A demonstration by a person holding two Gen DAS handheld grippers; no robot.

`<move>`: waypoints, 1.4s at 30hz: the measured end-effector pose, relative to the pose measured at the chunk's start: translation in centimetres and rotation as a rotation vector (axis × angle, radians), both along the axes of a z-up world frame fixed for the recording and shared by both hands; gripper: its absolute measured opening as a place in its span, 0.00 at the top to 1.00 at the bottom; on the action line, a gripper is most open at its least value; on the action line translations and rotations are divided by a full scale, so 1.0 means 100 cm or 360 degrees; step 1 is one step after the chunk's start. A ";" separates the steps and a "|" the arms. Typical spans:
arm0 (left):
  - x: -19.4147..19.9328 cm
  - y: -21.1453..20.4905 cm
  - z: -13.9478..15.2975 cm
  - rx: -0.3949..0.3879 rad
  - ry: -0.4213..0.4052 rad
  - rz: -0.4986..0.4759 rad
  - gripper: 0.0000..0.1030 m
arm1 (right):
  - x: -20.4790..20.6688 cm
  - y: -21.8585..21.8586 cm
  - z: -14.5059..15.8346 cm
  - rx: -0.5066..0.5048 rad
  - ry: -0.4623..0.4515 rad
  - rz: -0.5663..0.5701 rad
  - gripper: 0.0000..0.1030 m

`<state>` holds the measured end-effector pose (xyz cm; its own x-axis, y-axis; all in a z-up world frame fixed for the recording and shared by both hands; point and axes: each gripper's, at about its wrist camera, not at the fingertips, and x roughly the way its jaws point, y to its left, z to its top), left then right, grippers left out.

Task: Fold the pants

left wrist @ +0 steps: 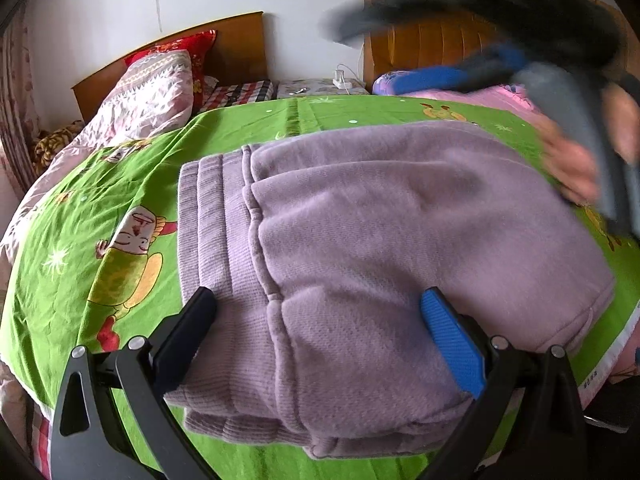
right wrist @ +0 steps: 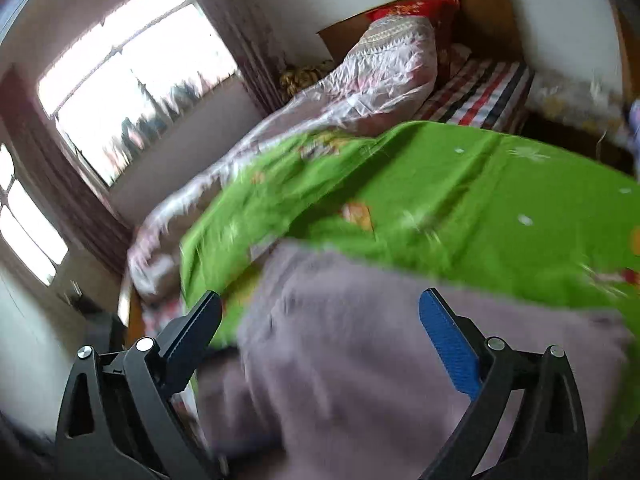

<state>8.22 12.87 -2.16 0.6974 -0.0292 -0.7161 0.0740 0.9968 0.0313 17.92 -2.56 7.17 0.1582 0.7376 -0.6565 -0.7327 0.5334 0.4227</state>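
Two grippers: we hold one in each hand, both over the bed.
Left gripper (left wrist: 316, 320): we see its jaws spread wide, one finger at each side of the near part of the folded stack; whether the pads touch the cloth we cannot tell, and nothing is pinched.
Right gripper (right wrist: 320, 320): our jaws stand wide apart, nothing clamped; the picture is smeared with motion blur.
Pants (left wrist: 360, 232): lilac knit, folded into a thick stack that runs from between the left jaws out ahead of them; the ribbed waistband lies toward the left finger's side. From the right wrist the pants (right wrist: 360, 360) fill the space between and below the jaws.
Green sheet (left wrist: 100, 208): under the pants, printed with cartoon figures, reaching ahead of and to both sides of the left jaws.
Hand (left wrist: 572, 160): blurred, holding the right gripper, ahead and to the right of the left jaws, at the stack's far right edge.
Pink quilt (left wrist: 152, 92): heaped far ahead, left of the left jaws.
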 end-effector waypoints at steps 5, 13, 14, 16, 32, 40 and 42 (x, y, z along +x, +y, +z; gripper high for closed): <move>-0.001 0.000 0.000 -0.0005 -0.0014 0.0000 0.01 | -0.051 -0.030 -0.054 -0.0552 -0.0181 -0.0027 0.07; -0.013 -0.014 0.008 0.0117 -0.0030 0.0161 0.01 | -0.128 -0.094 -0.026 -0.0498 -0.0479 -0.0293 0.07; -0.020 -0.020 0.013 0.0153 -0.0053 0.0222 0.01 | -0.136 -0.094 -0.023 -0.0483 -0.0510 -0.0310 0.07; -0.037 -0.038 0.024 0.0268 -0.0128 0.0337 0.01 | -0.166 -0.104 -0.012 -0.0421 -0.0602 -0.0356 0.05; -0.101 -0.125 0.050 0.0105 -0.0447 0.0315 0.01 | -0.239 -0.142 -0.036 -0.0397 -0.0759 -0.0680 0.05; -0.107 -0.120 0.037 0.0056 -0.0394 0.0326 0.01 | -0.239 -0.133 -0.046 -0.0439 -0.0749 -0.0616 0.05; -0.107 -0.120 0.035 0.0059 -0.0394 0.0326 0.01 | -0.238 -0.133 -0.047 -0.0441 -0.0746 -0.0613 0.05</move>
<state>-2.52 0.87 1.35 0.8392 0.1525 -0.5219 -0.1425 0.9880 0.0596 -5.89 -15.85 2.43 0.6915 0.3852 -0.6111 -0.5408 0.8369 -0.0844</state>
